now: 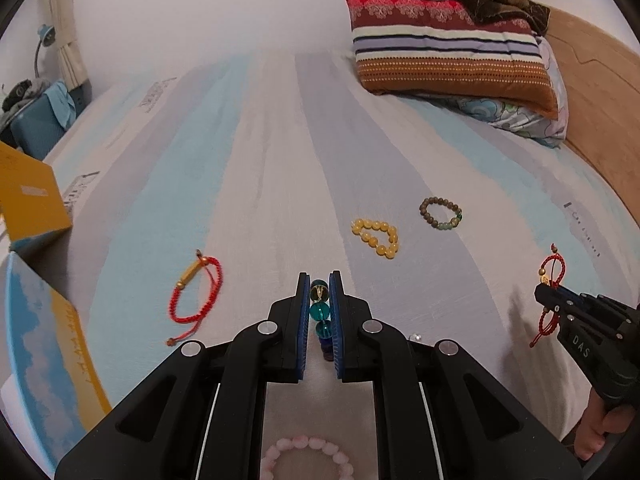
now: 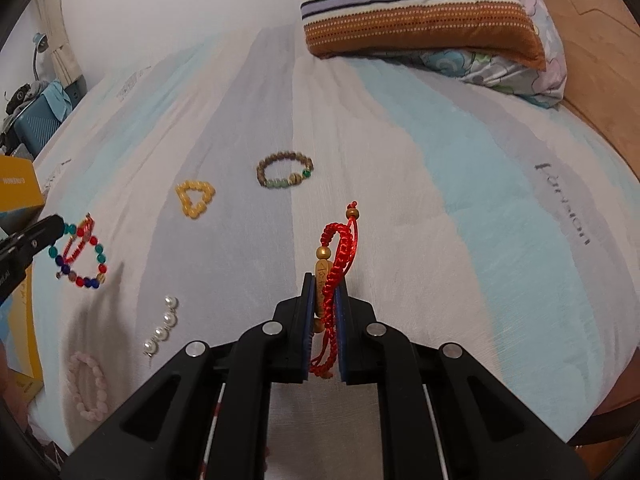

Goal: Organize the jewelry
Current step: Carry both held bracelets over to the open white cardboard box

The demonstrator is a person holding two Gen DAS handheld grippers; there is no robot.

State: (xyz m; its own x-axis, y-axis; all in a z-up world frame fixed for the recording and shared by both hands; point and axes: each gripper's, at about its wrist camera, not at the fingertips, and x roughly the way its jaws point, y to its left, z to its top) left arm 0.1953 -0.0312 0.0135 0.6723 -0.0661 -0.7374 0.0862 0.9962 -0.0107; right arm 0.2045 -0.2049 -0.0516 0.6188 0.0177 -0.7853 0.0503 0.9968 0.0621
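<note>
Red braided cord is what we are gripping in the right claw: its pads are clenched on the red cord bracelet, pinching the gold tube bead and the braid together so the loop stands clear of the bed. We are holding it with its long axis running along the claw's fingers, the knotted end and small gold bead pointing away from us toward the pillows, the slack tail hanging back between the fingers. In the left claw we are clamping the multicoloured glass bead bracelet edge-on, so its beads are lining up along the fingers; from the right wrist view the rest of its ring is dangling below the claw tip. We are judging both pieces lifted for carrying, probably toward the yellow box at the left. Lying loose on the sheet are a second red cord bracelet, the amber bead bracelet, the brown bead bracelet, the pearls and the pink bead bracelet.
</note>
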